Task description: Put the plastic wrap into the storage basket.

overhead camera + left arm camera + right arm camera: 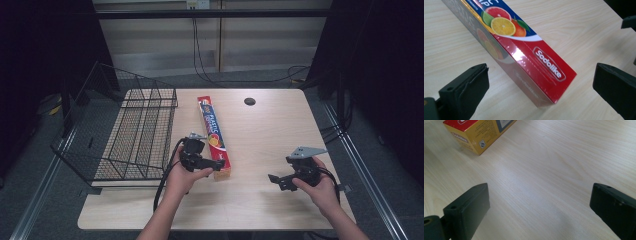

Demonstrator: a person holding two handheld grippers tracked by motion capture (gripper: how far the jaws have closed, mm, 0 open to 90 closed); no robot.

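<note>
A long red plastic wrap box (213,136) is lying flat on a light wooden table (270,130), just right of a black wire basket (135,135). The left gripper (216,163) is hovering at the box's near end, jaws spread wide on either side without touching it. The right gripper (274,179), jaws also apart, is hanging over bare table, well apart from the box.
</note>
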